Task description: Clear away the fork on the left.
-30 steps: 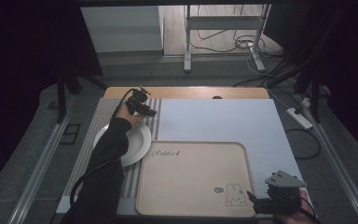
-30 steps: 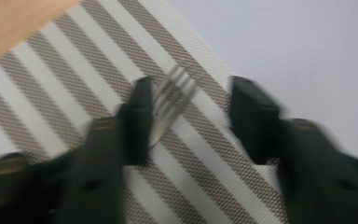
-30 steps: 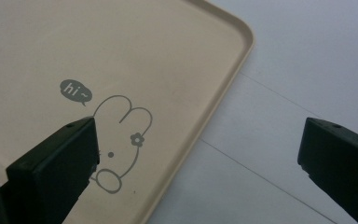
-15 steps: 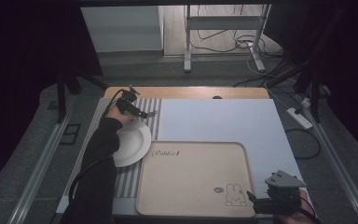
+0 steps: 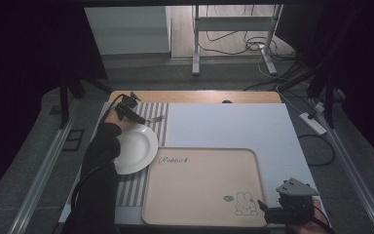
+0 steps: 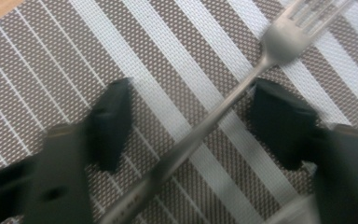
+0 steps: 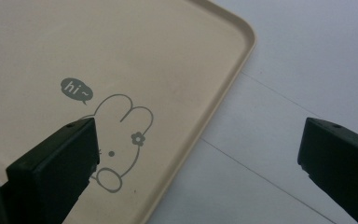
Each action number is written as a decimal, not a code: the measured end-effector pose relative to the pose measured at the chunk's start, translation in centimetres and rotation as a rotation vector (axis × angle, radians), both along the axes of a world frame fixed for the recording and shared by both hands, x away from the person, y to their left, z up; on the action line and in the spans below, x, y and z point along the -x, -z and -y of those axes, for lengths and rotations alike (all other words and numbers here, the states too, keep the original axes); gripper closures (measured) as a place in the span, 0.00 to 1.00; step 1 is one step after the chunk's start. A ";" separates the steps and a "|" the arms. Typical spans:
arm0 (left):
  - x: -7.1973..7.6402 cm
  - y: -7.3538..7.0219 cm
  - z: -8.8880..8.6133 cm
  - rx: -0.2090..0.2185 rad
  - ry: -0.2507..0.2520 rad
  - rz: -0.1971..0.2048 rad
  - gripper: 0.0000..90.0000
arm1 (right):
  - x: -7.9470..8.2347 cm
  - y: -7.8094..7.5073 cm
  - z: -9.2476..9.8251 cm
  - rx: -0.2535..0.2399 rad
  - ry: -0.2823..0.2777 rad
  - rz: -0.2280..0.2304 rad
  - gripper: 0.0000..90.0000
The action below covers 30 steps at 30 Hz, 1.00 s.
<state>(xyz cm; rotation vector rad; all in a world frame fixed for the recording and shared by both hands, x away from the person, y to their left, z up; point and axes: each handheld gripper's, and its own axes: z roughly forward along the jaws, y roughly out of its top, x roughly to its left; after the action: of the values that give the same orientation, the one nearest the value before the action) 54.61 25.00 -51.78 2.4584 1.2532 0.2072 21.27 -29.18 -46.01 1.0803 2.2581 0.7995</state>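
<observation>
Left tongs (image 6: 186, 130) straddle a fork; right tongs (image 7: 200, 163) idle at the tray corner

In the left gripper view the jaws stand wide apart on either side of the fork (image 6: 242, 84), not yet clamping it, on the striped placemat (image 6: 51, 56); the high view places this at the worktop's far left, just beyond the white plate (image 5: 134, 148). The right tongs gape empty over the beige tray (image 7: 121, 56) rim by the rabbit drawing; the white sheet (image 5: 233, 126) beyond the tray lies bare
</observation>
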 end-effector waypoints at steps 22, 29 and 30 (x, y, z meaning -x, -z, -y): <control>1.0 0.0 0.7 0.083 0.107 0.023 0.94 | 0.0 0.1 -0.2 0.021 -0.014 0.000 0.00; 0.9 -0.3 2.4 0.081 0.120 0.034 0.94 | 0.0 0.0 -0.2 0.022 -0.014 0.002 0.00; 0.9 -0.4 2.8 0.083 0.123 0.036 0.94 | 0.0 0.0 -0.2 0.021 -0.014 0.003 0.00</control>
<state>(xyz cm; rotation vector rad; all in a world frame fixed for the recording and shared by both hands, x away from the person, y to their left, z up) 53.71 22.24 -51.35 2.4393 1.0702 0.1633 21.24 -28.99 -46.06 1.0544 2.2685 0.7809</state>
